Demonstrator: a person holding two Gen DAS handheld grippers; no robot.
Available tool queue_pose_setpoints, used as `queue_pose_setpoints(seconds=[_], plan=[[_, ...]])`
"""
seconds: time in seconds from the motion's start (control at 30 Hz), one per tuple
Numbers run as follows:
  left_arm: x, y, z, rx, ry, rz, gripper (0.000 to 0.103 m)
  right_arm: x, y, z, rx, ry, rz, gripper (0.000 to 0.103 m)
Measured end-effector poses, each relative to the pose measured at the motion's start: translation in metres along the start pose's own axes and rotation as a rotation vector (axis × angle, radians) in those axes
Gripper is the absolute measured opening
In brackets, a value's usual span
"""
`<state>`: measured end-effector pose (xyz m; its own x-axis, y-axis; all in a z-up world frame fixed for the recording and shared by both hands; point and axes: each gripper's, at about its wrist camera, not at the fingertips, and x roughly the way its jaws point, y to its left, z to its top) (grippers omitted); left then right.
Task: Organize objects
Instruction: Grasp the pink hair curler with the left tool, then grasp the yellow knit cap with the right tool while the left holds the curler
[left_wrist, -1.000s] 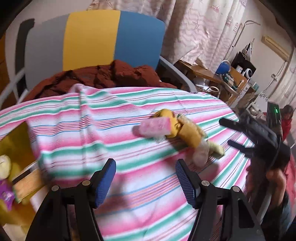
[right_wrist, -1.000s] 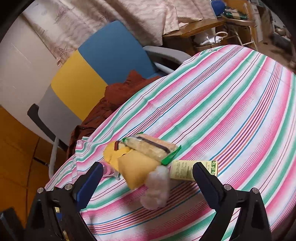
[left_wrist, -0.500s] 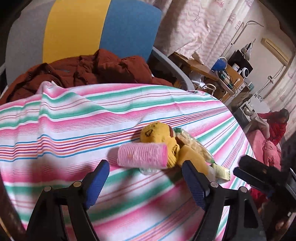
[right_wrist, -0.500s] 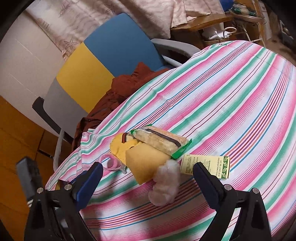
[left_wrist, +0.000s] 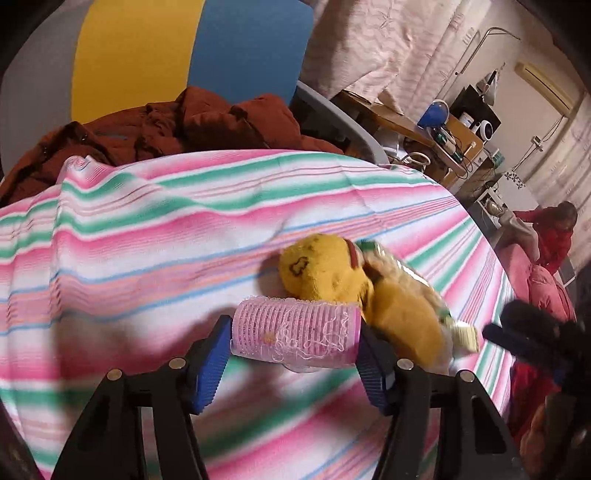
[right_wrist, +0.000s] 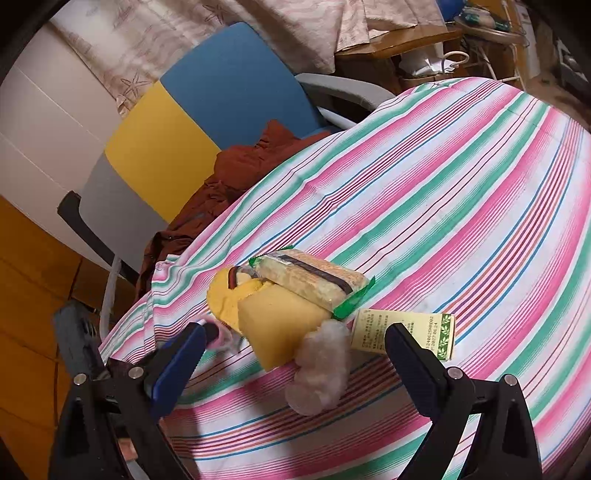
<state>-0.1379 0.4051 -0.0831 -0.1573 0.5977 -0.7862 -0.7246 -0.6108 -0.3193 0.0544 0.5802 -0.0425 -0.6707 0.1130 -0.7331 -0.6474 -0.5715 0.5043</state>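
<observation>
Roller (left_wrist: 295, 334), pink hair curler, lies crosswise between left claw (left_wrist: 291, 363) pads on striped bench (left_wrist: 147, 229); contact uncertain, cannot tell whether clamped. Plush toy (left_wrist: 332, 273) touches roller's far-right end. Right claw (right_wrist: 295, 365) spread wide, empty, above pile, likely waiting its turn.

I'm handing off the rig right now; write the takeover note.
Left gripper: open, fingers bracketing the pink hair roller; not clamped yet.
Right gripper: open, empty, hovering over the pile.
On the striped tablecloth: yellow plush toy, wrapped snack bar lying across it, cotton wad, small yellow-green box.
Done: nothing sorted that I can see.
Left: close on the roller, lift it, then clear the rest.
</observation>
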Motion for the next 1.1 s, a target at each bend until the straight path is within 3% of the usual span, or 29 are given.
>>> queue_pose_setpoints(seconds=[0.23,0.33,0.4,0.63,0.8,1.0,1.1], plan=[[-0.033,-0.013,-0.044,0.029,-0.028,0.021,0.064,-0.007,0.013,-0.002,-0.063,-0.016,0.119,0.098],[-0.046,-0.015,-0.067,0.026,-0.023,0.02,0.064,-0.004,0.026,-0.007,-0.116,0.024,0.197,0.098],[-0.055,-0.015,-0.081,0.021,-0.017,0.025,0.064,0.0,0.036,-0.012,-0.156,0.048,0.203,0.098],[-0.081,-0.027,-0.119,0.114,-0.041,0.069,0.064,0.007,0.053,-0.023,-0.269,0.043,0.1,0.098],[-0.09,-0.029,-0.133,0.13,-0.049,0.051,0.064,0.018,0.074,-0.024,-0.374,0.019,0.023,0.098],[-0.104,-0.025,-0.14,0.125,-0.063,0.025,0.064,0.051,0.113,-0.013,-0.536,0.026,-0.064,0.098],[-0.106,-0.022,-0.142,0.109,-0.057,0.01,0.064,0.083,0.127,-0.008,-0.596,0.089,-0.141,0.097]])
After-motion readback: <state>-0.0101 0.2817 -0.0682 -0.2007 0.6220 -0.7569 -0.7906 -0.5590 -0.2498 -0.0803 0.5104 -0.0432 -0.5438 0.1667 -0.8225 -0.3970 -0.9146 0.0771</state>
